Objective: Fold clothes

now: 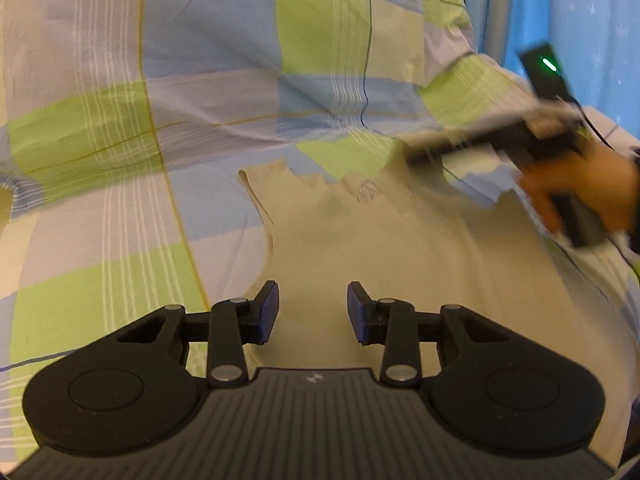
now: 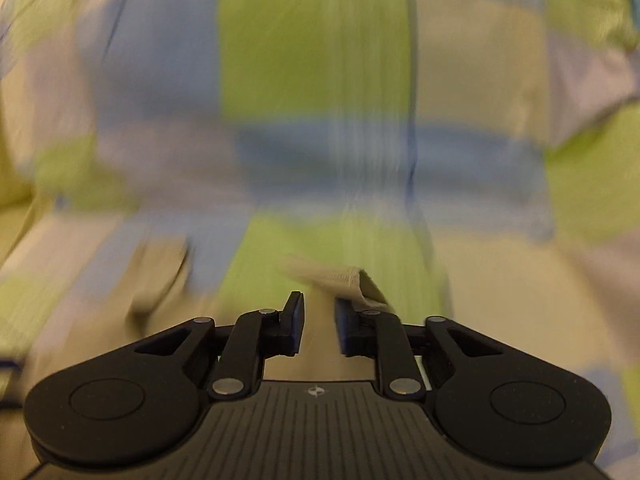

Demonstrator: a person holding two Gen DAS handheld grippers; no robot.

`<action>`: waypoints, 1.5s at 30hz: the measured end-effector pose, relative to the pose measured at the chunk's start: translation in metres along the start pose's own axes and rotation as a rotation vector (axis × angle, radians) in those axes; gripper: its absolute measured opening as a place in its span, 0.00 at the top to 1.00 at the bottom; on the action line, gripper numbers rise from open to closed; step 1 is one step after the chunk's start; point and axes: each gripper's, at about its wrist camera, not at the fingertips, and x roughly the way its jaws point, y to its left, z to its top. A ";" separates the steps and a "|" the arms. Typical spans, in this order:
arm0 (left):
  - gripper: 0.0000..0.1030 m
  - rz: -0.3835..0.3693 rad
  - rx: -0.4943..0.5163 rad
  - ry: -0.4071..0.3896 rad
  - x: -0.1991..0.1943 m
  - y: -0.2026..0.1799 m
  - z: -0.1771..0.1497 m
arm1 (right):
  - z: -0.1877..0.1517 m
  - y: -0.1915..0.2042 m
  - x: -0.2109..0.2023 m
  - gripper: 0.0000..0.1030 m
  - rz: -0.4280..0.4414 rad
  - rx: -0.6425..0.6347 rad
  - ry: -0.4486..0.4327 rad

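A beige sleeveless top (image 1: 360, 248) lies flat on the checked bedsheet (image 1: 200, 80), neckline away from me. My left gripper (image 1: 313, 308) hovers open over the top's lower left part, with nothing between its fingers. A hand (image 1: 580, 184) holds my right gripper (image 1: 420, 152), blurred, over the top's right shoulder. In the right wrist view, the right gripper (image 2: 319, 320) is closed on a folded beige strap of the top (image 2: 352, 280). The strap stays sharp while the bedsheet (image 2: 312, 60) behind it is smeared. More beige cloth (image 2: 120, 280) shows at the lower left.
The bedsheet in green, blue and lilac checks covers the whole surface, with soft creases. A blue wall (image 1: 580, 20) stands beyond the bed's far right edge. A cable (image 1: 596, 128) trails from the right gripper's handle.
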 end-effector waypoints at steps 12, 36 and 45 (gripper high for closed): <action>0.69 0.000 0.091 -0.047 0.027 0.037 0.039 | -0.024 -0.028 -0.026 0.61 0.035 -0.090 -0.006; 0.98 -0.131 0.314 0.052 0.140 0.052 0.090 | -0.008 -0.066 0.038 0.99 0.121 -0.241 0.026; 0.98 0.040 0.247 -0.025 0.151 0.075 0.122 | 0.016 -0.055 0.059 0.98 0.007 -0.298 -0.008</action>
